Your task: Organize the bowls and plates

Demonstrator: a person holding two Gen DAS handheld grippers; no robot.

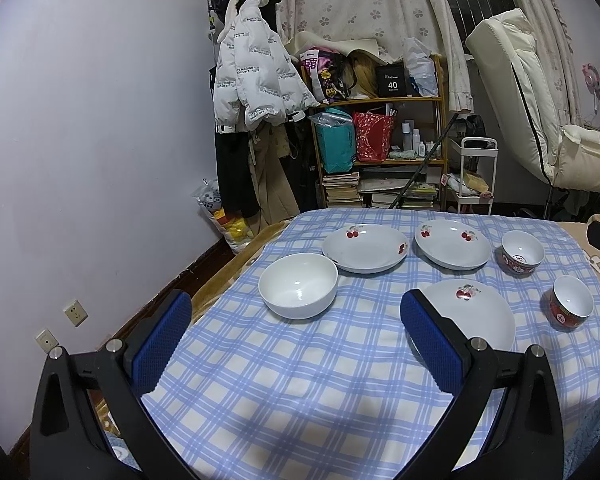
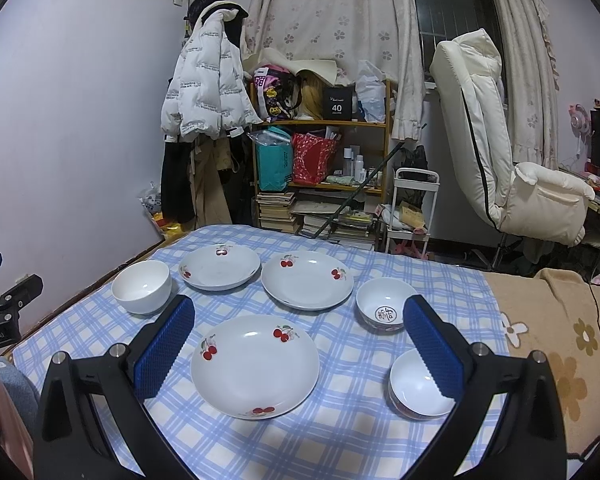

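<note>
Three white cherry-print plates lie on the blue checked cloth: a near plate (image 2: 255, 366) (image 1: 476, 314), a far left plate (image 2: 219, 267) (image 1: 365, 253) and a far right plate (image 2: 307, 279) (image 1: 453, 244). A plain white bowl (image 1: 298, 285) (image 2: 141, 287) stands at the left. Two red-patterned small bowls stand at the right, one farther (image 2: 386, 310) (image 1: 522, 253), one nearer (image 2: 418, 384) (image 1: 571, 301). My left gripper (image 1: 296, 320) is open above the cloth, short of the white bowl. My right gripper (image 2: 300, 322) is open, hovering over the near plate with nothing held.
The table's cloth (image 1: 300, 400) ends at a beige flowered blanket (image 2: 560, 340) on the right. Behind stand a cluttered shelf (image 2: 324, 152), a white cart (image 2: 414, 208), a cream recliner (image 2: 500, 160) and hanging coats (image 1: 256, 76). The left gripper's body (image 2: 4, 312) shows at the right wrist view's left edge.
</note>
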